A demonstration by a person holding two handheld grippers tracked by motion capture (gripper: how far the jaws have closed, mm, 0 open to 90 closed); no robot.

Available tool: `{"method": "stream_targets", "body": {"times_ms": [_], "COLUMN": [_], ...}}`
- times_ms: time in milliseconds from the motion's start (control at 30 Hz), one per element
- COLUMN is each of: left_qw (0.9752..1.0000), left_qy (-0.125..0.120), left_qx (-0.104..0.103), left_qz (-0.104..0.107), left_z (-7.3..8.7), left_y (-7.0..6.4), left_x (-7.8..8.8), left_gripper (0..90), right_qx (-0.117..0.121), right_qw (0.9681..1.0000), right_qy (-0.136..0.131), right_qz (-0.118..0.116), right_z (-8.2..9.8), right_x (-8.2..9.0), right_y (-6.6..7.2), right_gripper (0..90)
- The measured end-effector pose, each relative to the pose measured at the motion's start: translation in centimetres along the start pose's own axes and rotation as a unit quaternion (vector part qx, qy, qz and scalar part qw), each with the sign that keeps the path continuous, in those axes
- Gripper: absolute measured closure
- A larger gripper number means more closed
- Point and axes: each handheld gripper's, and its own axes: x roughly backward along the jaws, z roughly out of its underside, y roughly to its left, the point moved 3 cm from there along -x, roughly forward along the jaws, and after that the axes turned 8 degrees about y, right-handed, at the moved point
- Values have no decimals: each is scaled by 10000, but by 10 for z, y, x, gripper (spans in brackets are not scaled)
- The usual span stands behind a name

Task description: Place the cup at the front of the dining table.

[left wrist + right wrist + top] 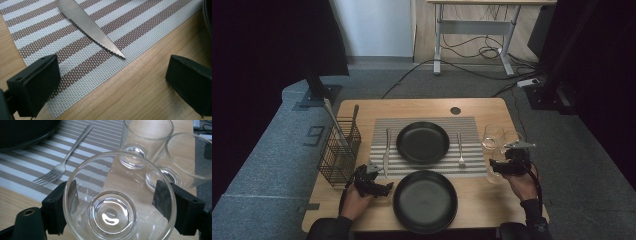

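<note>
We hold a clear glass (119,202) in our right gripper (117,207), whose fingers (60,207) are clamped on its two outer sides, one black pad pressed against each wall. In the high view this glass (495,172) sits at the right edge of the counter (482,195), just off the near right corner of the striped placemat (432,122). Two more empty glasses (147,142) stand just beyond it, close together, the farther pair touching or nearly so. A fork (65,161) lies on the mat to the left of the glasses, tines toward us, beside the rear black plate (422,142).

Our left gripper (377,186) rests at the near left of the counter, its fingers (37,87) spread well apart with nothing between them but bare wood and the mat's corner. The knife (92,27) lies on the mat just ahead of them, serrated edge and tip pointing our way, untouched. A second black plate (425,201) sits at the counter's near edge between our hands, and a wire basket (339,150) stands at the left.
</note>
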Motion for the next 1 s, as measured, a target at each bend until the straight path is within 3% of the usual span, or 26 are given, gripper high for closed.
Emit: {"method": "stream_targets", "body": {"times_ms": [567, 1000], "left_qw": [10000, 10000], "left_qy": [-9, -5], "left_qx": [5, 0], "left_qz": [3, 2], "left_z": [0, 0], "left_y": [0, 0], "left_x": [0, 0], "left_gripper": [0, 0], "right_qx": [488, 921], "right_qw": [9981, 9939], "right_qy": [-181, -180], "right_qz": [-322, -581], "right_z": [-37, -61], "right_x": [15, 10], "right_y": [33, 68], "right_gripper": [174, 174]}}
